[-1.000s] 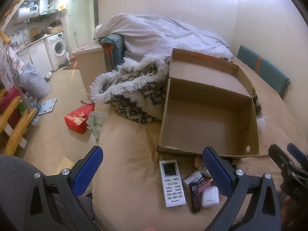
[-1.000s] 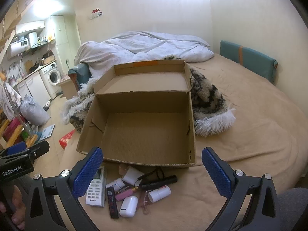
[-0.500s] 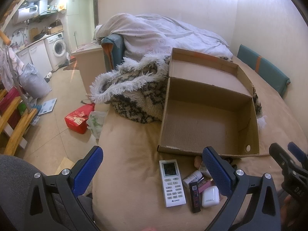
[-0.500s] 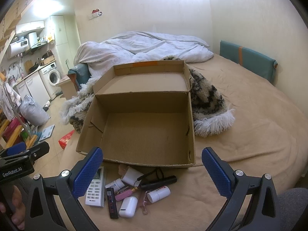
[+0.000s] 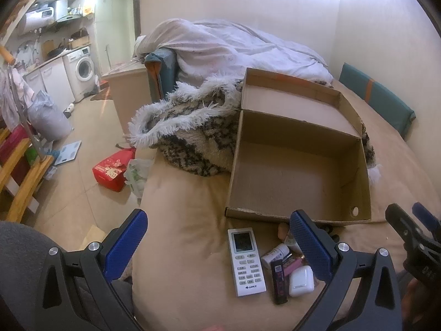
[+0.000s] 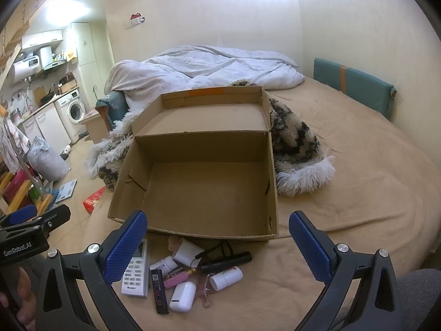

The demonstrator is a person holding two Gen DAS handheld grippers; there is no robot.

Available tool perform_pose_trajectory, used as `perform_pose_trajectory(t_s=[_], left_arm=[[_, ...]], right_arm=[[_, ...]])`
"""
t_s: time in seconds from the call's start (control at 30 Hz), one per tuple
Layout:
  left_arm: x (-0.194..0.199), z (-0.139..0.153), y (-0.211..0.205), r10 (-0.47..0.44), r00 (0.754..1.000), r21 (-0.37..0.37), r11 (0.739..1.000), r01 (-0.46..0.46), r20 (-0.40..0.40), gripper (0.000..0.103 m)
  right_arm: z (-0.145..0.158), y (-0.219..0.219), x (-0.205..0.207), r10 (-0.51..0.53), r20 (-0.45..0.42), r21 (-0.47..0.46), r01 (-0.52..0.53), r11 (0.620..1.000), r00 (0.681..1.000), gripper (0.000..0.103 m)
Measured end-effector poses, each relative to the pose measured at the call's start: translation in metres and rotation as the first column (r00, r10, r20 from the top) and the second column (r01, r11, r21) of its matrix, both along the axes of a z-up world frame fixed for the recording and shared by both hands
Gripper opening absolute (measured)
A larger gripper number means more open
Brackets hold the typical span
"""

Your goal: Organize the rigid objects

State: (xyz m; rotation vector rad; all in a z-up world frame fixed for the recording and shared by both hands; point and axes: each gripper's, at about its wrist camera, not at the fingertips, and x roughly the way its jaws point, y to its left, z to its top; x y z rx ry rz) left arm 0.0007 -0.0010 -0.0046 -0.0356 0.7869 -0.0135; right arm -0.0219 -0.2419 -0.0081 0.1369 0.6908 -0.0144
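Both grippers, left [image 5: 219, 241] & right [image 6: 217, 241], are wide open, holding nothing. Empty box [image 6: 198, 193] lies on bed [image 6: 358, 193]. Remote [image 5: 246, 261], earbud case [image 6: 182, 295] & other small items lie just in front of the box.

Box [image 6: 204, 193] on bed [image 6: 358, 193]; remote [image 6: 135, 270] & small items just before it.
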Motion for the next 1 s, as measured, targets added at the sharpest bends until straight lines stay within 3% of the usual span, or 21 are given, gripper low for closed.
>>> perform_pose_trajectory(t_s=[1.0], left_arm=[[0.0011,-0.0044,-0.0045,-0.01,1.0,0.009,1.0,0.011,-0.023,0.103]], right_arm=[[-0.0007,0.0012,0.0,-0.001,-0.003,0.003,0.001,1.0,1.0,0.103]])
